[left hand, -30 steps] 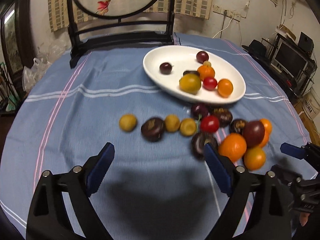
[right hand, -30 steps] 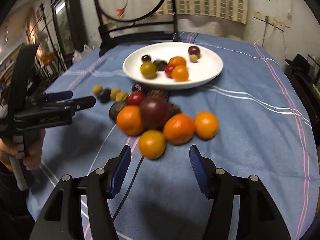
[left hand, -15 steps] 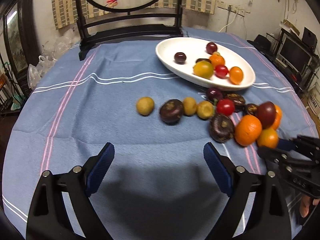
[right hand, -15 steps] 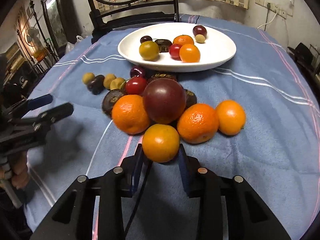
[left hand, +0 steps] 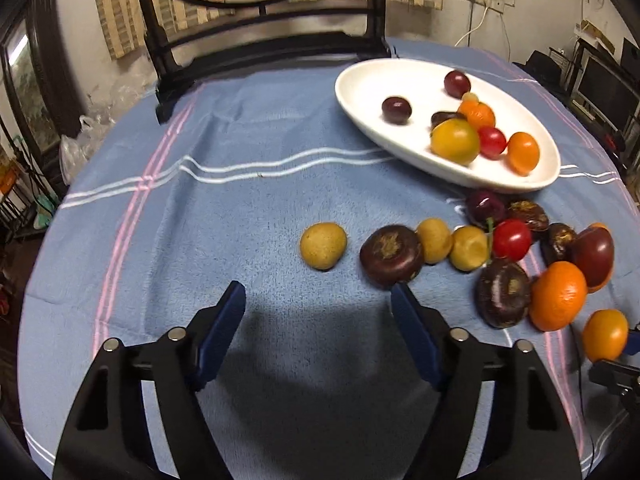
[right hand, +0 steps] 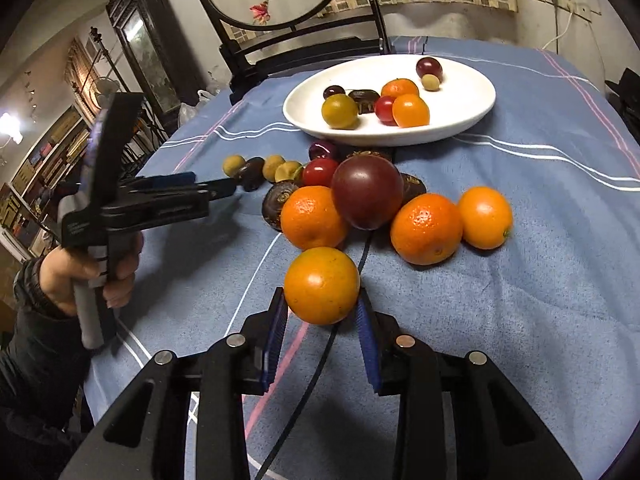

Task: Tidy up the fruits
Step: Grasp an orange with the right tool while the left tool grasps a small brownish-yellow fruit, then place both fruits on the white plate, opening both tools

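My right gripper [right hand: 322,310] is shut on a small orange fruit [right hand: 322,285], held just above the blue cloth; the same fruit shows at the right edge of the left wrist view [left hand: 605,335]. My left gripper [left hand: 318,298] is open and empty, just short of a yellow-brown fruit [left hand: 323,245] and a dark round fruit [left hand: 391,255]. It also shows in the right wrist view [right hand: 212,188]. A white oval plate [left hand: 360,92] holds several fruits. Loose oranges [right hand: 314,217] and a large dark plum [right hand: 367,193] lie in front of the plate.
A dark wooden chair [left hand: 264,40] stands behind the table. The blue striped cloth [left hand: 200,200] covers the round table. Shelves and a cabinet [right hand: 140,52] stand at the left, a monitor [left hand: 604,92] at the right.
My right gripper closed on the small orange fruit and lifted it slightly. My left gripper moved forward toward the yellow-brown and dark fruits and stays open.
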`<state>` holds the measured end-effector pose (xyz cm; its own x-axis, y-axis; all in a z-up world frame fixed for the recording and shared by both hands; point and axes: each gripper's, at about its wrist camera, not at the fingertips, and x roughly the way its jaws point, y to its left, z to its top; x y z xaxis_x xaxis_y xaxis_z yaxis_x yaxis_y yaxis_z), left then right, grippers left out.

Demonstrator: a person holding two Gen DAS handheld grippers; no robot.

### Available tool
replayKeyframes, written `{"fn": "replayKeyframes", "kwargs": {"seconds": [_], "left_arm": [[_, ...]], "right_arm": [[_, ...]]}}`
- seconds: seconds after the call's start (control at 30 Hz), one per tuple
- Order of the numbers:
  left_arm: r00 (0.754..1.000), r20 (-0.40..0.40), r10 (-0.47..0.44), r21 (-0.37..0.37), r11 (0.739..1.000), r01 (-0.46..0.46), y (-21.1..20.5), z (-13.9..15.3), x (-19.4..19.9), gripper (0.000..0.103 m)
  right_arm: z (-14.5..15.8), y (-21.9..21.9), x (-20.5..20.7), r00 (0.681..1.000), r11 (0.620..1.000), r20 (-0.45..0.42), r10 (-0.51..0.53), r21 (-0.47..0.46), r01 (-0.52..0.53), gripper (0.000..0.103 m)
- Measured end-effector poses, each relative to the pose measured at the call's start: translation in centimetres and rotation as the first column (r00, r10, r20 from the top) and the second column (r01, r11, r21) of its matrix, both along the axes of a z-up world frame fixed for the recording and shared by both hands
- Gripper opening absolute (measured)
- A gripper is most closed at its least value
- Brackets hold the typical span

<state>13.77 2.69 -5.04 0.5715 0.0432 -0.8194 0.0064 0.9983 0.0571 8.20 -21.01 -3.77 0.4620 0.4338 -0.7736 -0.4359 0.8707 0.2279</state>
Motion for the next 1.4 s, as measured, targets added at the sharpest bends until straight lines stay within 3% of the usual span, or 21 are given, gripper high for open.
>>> {"fn": "replayKeyframes", "kwargs": {"seconds": [0.13,0.33,0.47,0.7,0.83,0.97,1.07,1.33,1.37,1.4], "left_arm": [[0.999,-0.034,0.010,-0.030,0.999,-0.011,1.1,-0.7,0.5,0.063],[1.000,-0.020,-0.012,-0.036,0.999,0.011,1.3,-0.9,2.0,0.056],[0.999,-0.007,-0.035,-0.052,0.998,0.035,1.0,-0.7,3.1,0.025],[0.998,-0.002,-0.066,-0.066,0.996,0.065,0.2,0.9,1.3,0.024],[0.992,0.070,-0.110,-0.088,0.989,0.116,-1.0,4.0,-0.1,0.024],[0.985,0.116,-0.130,-0.125,0.982,0.144,-2.8,6.4,1.1,0.024],[0.985,0.121,-0.121,-0.150,0.979,0.139,-4.2,6.6,3.6,0.024],[0.998,0.049,-0.027,-0.136,0.990,0.033,-6.2,4.0,10.0,0.025],[0.999,0.047,-0.018,-0.134,0.991,0.024,-6.2,3.9,10.1,0.029],[0.999,0.050,-0.005,-0.135,0.991,0.012,-6.1,4.0,10.0,0.044]], "right_arm": [[0.1,0.1,-0.2,1.000,1.000,0.006,0.015,0.007,-0.015,0.035],[0.0,0.5,-0.2,1.000,1.000,0.001,0.026,0.000,-0.026,0.035],[-0.2,0.3,0.0,1.000,1.000,-0.004,0.008,-0.006,-0.008,0.035],[1.4,0.1,-0.2,0.998,1.000,0.061,-0.022,-0.011,0.022,0.035],[4.9,-0.2,0.3,0.982,0.999,0.183,-0.043,-0.025,0.048,0.035],[7.3,-0.1,3.6,0.960,0.996,0.274,-0.060,-0.053,0.077,0.035],[7.2,-0.2,8.0,0.958,0.989,0.262,-0.115,-0.065,0.136,0.035],[3.7,-1.1,16.1,0.970,0.970,0.085,-0.226,-0.069,0.232,0.036],[3.5,-1.4,16.5,0.968,0.967,0.070,-0.242,-0.061,0.246,0.042],[3.4,-1.7,16.6,0.966,0.966,0.060,-0.252,-0.048,0.255,0.046]]}}
